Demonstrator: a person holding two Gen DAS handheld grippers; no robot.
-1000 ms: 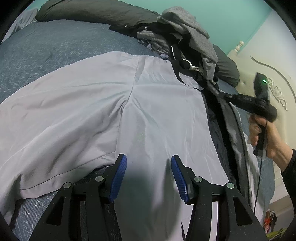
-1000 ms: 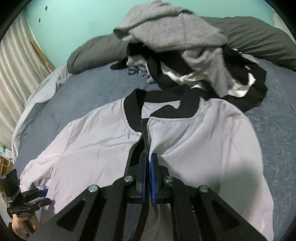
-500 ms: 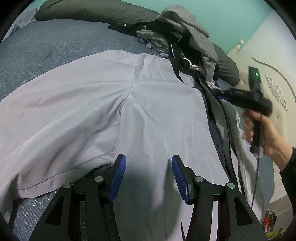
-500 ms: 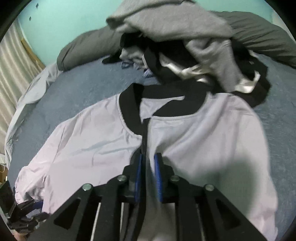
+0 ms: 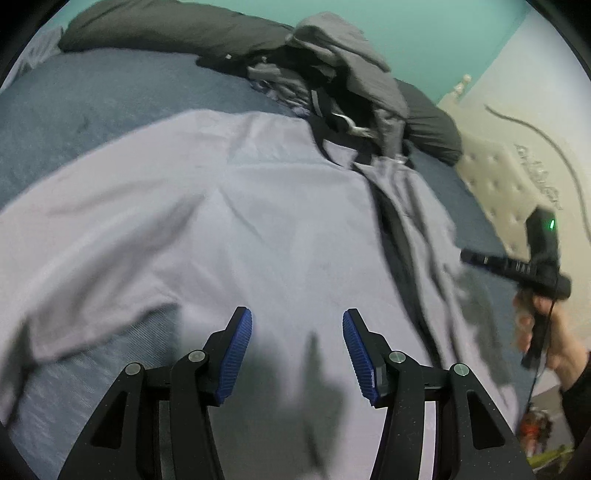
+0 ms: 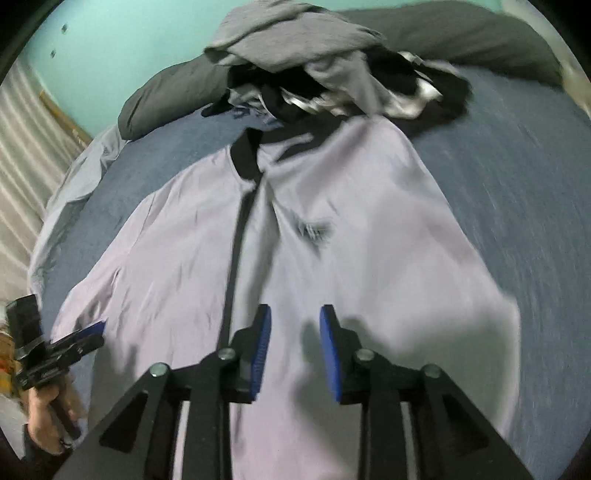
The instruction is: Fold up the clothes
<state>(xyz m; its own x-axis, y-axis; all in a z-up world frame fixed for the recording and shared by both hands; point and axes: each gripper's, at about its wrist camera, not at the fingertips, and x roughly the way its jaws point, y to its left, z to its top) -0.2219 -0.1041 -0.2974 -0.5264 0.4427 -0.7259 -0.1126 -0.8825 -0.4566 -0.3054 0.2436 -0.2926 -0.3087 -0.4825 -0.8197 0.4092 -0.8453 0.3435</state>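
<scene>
A pale lilac jacket (image 5: 258, 221) (image 6: 351, 221) with a black collar (image 6: 243, 155) and a black zipper strip (image 6: 240, 229) lies spread on the blue bedsheet (image 6: 517, 184). My left gripper (image 5: 296, 319) hovers open over the jacket's body, with nothing between its blue pads. It also shows at the left edge of the right wrist view, the left gripper (image 6: 86, 334) beside a sleeve. My right gripper (image 6: 295, 314) hangs above the jacket just right of the zipper. Its jaws are opening and hold nothing. Seen from the left wrist, the right gripper (image 5: 480, 258) is off the jacket's far side.
A heap of grey and black clothes (image 6: 314, 48) (image 5: 343, 74) lies just beyond the collar. Dark pillows (image 6: 461, 37) (image 5: 166, 26) line the teal wall. A cream tufted headboard (image 5: 498, 177) stands at the right, and a striped curtain (image 6: 22, 147) at the left.
My right gripper let go of the zipper edge, its jaws spread, and it pulled back from the collar toward the jacket's lower part. The left gripper shifted slightly and stayed open.
</scene>
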